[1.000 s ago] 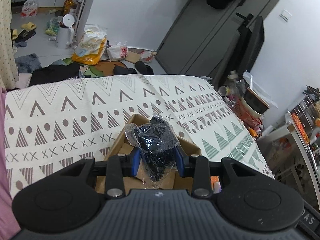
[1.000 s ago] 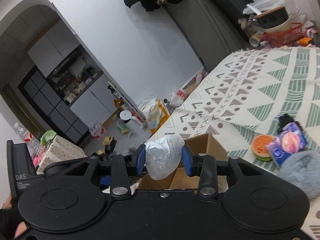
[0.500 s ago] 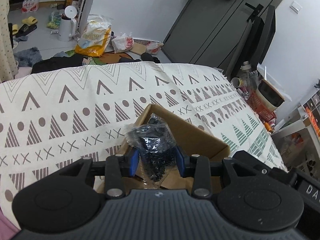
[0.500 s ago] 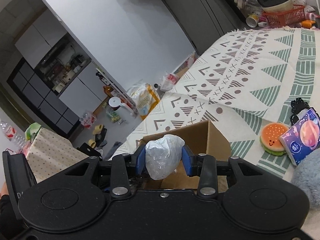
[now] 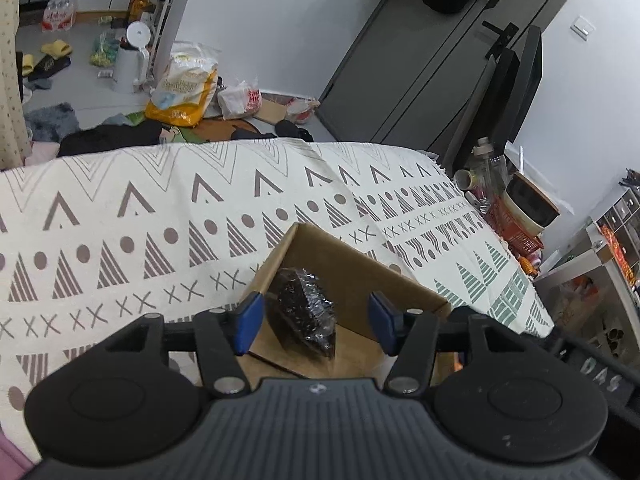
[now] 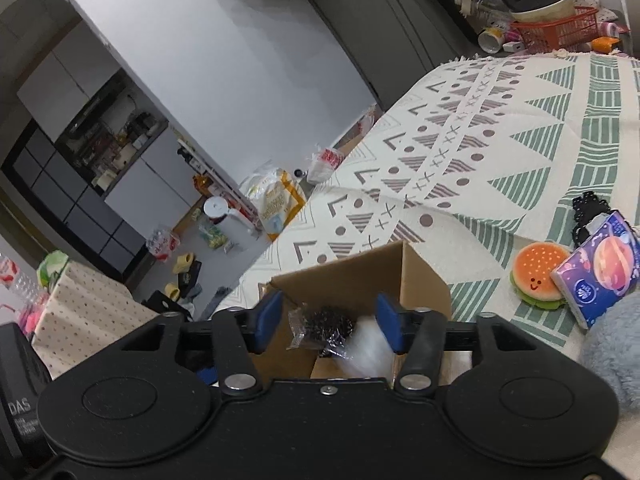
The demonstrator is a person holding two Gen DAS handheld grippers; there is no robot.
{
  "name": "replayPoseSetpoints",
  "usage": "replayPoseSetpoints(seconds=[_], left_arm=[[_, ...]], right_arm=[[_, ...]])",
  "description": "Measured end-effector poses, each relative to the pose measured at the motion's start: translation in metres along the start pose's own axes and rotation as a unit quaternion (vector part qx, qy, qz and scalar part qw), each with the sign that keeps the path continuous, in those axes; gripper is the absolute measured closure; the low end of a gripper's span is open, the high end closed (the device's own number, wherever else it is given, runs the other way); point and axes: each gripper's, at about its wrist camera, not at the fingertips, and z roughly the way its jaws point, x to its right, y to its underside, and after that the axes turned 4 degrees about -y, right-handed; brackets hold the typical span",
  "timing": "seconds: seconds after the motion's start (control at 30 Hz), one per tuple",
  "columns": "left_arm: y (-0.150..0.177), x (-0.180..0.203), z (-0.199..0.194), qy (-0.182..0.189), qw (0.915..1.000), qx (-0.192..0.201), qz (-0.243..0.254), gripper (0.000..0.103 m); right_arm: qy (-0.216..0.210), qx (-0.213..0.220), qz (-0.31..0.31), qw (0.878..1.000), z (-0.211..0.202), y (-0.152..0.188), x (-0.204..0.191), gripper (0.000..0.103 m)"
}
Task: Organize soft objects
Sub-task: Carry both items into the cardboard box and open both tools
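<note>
"DAS" — on each gripper body (image 5: 600,376) (image 6: 20,408), other print illegible.

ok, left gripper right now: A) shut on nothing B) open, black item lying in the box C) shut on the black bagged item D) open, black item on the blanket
B: the left gripper stands open, and the black bagged item lies loose inside the cardboard box.

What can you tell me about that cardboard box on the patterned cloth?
The cardboard box is plain brown, open at the top, standing on the patterned cloth. Inside lie a dark bundle in clear wrap and a blurred white plastic-wrapped bundle beside it. Both grippers, left and right, hang open over it, touching neither bundle.
</note>
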Motion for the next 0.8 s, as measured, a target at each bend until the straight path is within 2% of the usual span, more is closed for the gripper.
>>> replayPoseSetpoints(seconds=[0.1, 0.17, 0.27, 0.3, 0.37, 0.57, 0.8], left_arm=[[-0.001, 0.004, -0.003, -0.007, 0.9999, -0.009, 0.008, 0.046], [-0.002, 0.007, -0.007, -0.011, 0.9999, -0.008, 0.009, 0.045], [-0.002, 0.011, -0.015, -0.027, 0.9995, -0.006, 0.018, 0.034], [-0.002, 0.011, -0.018, -0.027, 0.9995, -0.007, 0.016, 0.031], [-0.002, 0.013, -0.023, -0.028, 0.9994, -0.009, 0.015, 0.029], [0.005, 0.028, -0.041, -0.031, 0.9992, -0.001, 0.026, 0.022], [0.015, 0.046, -0.060, -0.023, 0.9993, -0.009, 0.029, 0.020]], right_arm=[[0.004, 0.011, 0.012, 1.000, -0.008, -0.004, 0.002, 0.042], [0.011, 0.018, 0.021, 1.000, -0.015, -0.006, 0.003, 0.033], [0.041, 0.026, 0.023, 0.999, -0.028, -0.009, 0.002, 0.021], [0.053, 0.024, 0.022, 0.998, -0.033, -0.010, 0.001, 0.019], [0.063, 0.021, 0.025, 0.997, -0.043, -0.011, 0.001, 0.014], [0.105, 0.014, 0.016, 0.994, -0.071, -0.009, 0.004, 0.005], [0.125, 0.001, 0.018, 0.992, -0.098, -0.015, 0.012, 0.004]])
